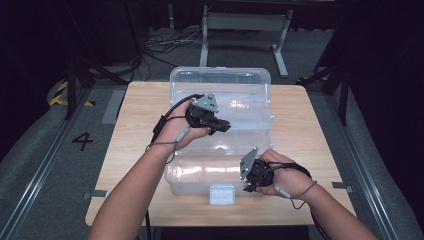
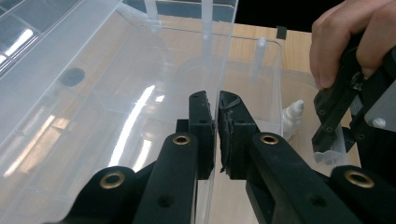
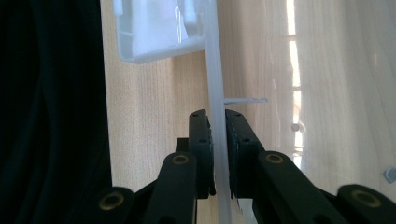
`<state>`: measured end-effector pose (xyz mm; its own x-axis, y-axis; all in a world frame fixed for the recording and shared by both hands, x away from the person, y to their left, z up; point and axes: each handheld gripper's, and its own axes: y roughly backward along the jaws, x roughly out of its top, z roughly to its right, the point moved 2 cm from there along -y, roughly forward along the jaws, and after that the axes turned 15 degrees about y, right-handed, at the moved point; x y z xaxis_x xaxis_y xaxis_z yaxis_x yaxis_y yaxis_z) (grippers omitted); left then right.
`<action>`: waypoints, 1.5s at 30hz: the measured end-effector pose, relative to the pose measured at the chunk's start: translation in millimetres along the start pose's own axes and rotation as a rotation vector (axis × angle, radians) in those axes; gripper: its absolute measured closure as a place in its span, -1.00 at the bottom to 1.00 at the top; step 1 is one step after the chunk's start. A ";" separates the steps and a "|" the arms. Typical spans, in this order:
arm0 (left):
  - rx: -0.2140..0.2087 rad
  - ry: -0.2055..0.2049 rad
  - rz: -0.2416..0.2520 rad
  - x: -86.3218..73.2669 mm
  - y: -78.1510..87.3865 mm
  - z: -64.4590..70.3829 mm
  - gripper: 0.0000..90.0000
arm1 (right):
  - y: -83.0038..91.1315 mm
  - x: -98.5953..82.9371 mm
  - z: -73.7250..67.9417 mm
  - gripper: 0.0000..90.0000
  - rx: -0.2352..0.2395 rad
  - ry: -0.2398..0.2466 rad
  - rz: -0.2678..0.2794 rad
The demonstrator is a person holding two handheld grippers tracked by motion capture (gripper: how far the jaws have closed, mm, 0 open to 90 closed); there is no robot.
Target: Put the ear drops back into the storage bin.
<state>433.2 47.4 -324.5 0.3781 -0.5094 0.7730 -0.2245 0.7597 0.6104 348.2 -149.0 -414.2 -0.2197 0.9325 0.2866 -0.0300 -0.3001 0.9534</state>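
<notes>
A clear plastic storage box [image 1: 220, 172] stands in the middle of the wooden table [image 1: 135, 145], its white latch [image 1: 222, 194] facing me. My left gripper [image 1: 224, 126] is over the box's middle, shut on the thin edge of the clear lid [image 2: 93, 93], which is raised at a slant. Its jaws [image 2: 217, 100] pinch that edge between the pads. At the front right corner my right gripper [image 1: 248, 188] is shut on the box's front rim [image 3: 215, 70], just right of the latch [image 3: 159, 32]. The right hand and its gripper [image 2: 336, 121] also appear in the left gripper view.
The box takes up the table's centre, with bare wood at both sides. A small white plastic part [image 2: 292, 114] sits by the box's corner. Beyond the table are a grey metal frame [image 1: 245, 22] and floor cables [image 1: 165, 42]. A "4" [image 1: 82, 141] marks the floor at left.
</notes>
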 end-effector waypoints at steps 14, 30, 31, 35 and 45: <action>0.012 -0.012 0.001 -7.6 2.2 14.8 0.88 | -0.1 -1.1 -2.3 0.80 -0.014 -0.007 0.011; 0.002 -0.023 -0.017 -14.6 3.4 26.4 0.89 | -0.3 -0.3 -5.6 0.77 -0.037 -0.006 0.001; 0.002 -0.023 -0.017 -14.6 3.4 26.4 0.89 | -0.4 -0.4 -5.4 0.76 -0.038 -0.002 0.002; -0.006 -0.016 -0.020 -18.2 3.7 30.5 0.89 | -0.3 1.0 -7.7 0.76 -0.052 -0.003 -0.012; -0.006 -0.014 -0.016 -24.9 3.2 37.8 0.89 | -0.4 2.1 -10.0 0.75 -0.079 0.003 -0.027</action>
<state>389.2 47.2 -335.2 0.3694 -0.5270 0.7654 -0.2129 0.7537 0.6217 338.0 -148.9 -414.9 -0.2211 0.9400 0.2600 -0.1133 -0.2895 0.9504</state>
